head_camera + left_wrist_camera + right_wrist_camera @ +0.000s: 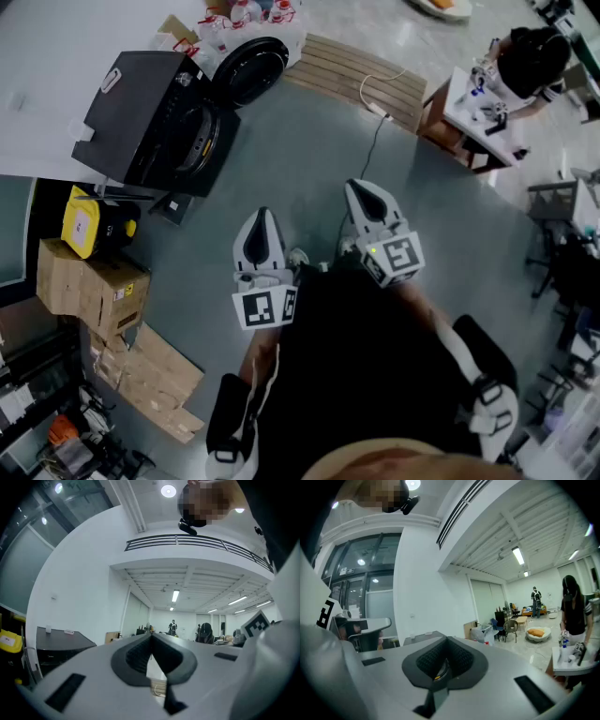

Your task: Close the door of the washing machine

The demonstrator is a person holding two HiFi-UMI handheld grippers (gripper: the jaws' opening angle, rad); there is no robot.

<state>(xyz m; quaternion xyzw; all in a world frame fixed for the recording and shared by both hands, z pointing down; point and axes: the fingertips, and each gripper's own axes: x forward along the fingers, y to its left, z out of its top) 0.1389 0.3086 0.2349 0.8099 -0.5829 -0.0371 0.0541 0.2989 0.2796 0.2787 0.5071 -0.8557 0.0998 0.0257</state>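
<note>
The black washing machine (150, 112) stands at the upper left of the head view, several steps ahead of me. Its round door (249, 67) hangs swung open to the right of the drum opening (199, 141). My left gripper (262, 217) and right gripper (360, 187) are held side by side over the grey floor, well short of the machine and touching nothing. Both have their jaw tips together with nothing between them. In the left gripper view the left gripper (151, 637) points level, with the machine's dark body (58, 645) at the left edge. The right gripper (446, 641) looks out into the room.
A yellow and black device (92, 223) sits on cardboard boxes (92, 286) at the left. A wooden slatted pallet (361, 73) with a cable (375, 127) lies ahead. A person sits at a desk (469, 103) at the upper right. Bottles (242, 17) stand behind the machine.
</note>
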